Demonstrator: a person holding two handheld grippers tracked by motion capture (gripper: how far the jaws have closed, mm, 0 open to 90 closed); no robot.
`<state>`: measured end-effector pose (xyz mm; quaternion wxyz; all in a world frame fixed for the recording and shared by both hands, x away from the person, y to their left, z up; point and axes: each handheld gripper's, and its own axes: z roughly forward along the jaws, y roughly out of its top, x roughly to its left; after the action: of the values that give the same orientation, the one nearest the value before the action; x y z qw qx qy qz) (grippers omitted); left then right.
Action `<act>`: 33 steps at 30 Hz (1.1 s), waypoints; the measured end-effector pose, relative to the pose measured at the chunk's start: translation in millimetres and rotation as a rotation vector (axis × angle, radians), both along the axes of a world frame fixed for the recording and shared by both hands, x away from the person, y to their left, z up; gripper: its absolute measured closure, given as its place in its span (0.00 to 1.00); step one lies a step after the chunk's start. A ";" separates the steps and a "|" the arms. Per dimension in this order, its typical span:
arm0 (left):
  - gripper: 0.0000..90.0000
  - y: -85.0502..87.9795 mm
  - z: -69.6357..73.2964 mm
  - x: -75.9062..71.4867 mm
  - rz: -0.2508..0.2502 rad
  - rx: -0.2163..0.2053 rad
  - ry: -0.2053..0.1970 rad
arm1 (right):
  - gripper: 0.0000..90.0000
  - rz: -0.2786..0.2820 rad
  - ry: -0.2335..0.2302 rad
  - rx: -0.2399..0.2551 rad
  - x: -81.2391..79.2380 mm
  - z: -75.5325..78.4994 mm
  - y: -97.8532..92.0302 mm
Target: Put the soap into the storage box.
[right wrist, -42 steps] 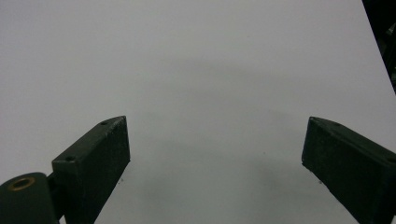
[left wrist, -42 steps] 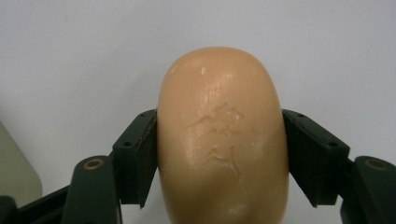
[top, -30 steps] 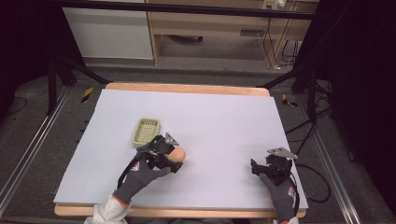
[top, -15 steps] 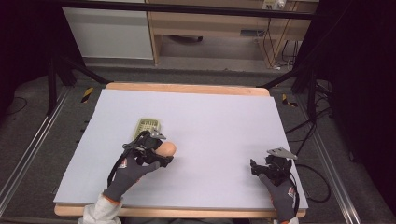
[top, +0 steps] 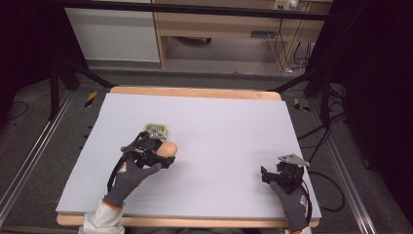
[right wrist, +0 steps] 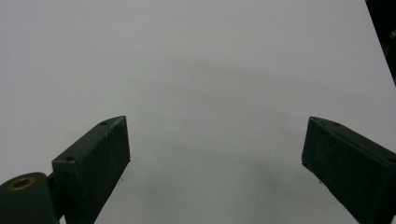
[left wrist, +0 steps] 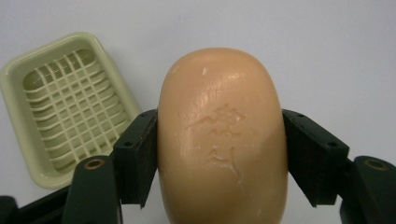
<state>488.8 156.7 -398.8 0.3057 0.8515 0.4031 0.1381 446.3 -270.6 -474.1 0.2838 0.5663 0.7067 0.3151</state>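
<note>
Left gripper (top: 158, 155): held by a gloved hand (top: 130, 176) over the left half of the table (top: 234, 126), jaws clamped on a bar of soap (left wrist: 222, 135), one black jaw pressed against each long side. Soap: tan, oval, smooth, with characters stamped into its upper face; in the high view it shows as a rounded tan lump (top: 168, 148) at the gripper's front end; whether it rests on the table or is lifted cannot be told. Soap dish (left wrist: 70, 105): pale green, rectangular with rounded corners, a slotted grid for a floor, nothing lying in it; it sits flat on the table just beside the soap, to its left in the left gripper view, and in the high view (top: 156, 129) lies just past the gripper, partly covered by it. Right gripper (top: 272, 174): held by a second gloved hand (top: 294, 204) near the table's near right corner, well apart from the soap and dish; jaws spread wide in the right gripper view (right wrist: 215, 163), with bare table between them, grasping nothing. Table: pale lilac-grey top with a wooden edge.
</note>
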 end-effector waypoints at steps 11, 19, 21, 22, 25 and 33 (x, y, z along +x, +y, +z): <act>0.35 15.4 8.0 9.1 0.058 -0.022 -0.025 | 0.09 0.007 -0.001 -0.004 0.5 -0.2 0.1; 0.35 23.4 8.4 17.9 0.095 -0.014 -0.030 | 0.09 -0.003 0.005 0.002 0.6 -0.1 0.0; 0.35 25.0 8.8 22.7 0.107 -0.014 -0.030 | 0.09 0.000 0.003 0.000 0.7 -0.2 0.1; 0.35 25.0 8.8 22.7 0.107 -0.014 -0.030 | 0.09 0.000 0.003 0.000 0.7 -0.2 0.1; 0.35 26.3 9.2 27.5 0.117 -0.009 -0.031 | 0.09 -0.001 0.003 0.000 0.8 -0.3 0.1; 0.35 33.9 8.9 40.0 0.162 -0.015 -0.030 | 0.09 -0.002 0.001 -0.002 1.2 -0.4 0.5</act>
<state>528.8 190.5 -389.9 0.3058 0.8117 0.4669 0.1722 447.5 -270.1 -474.5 0.2847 0.5667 0.7066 0.3138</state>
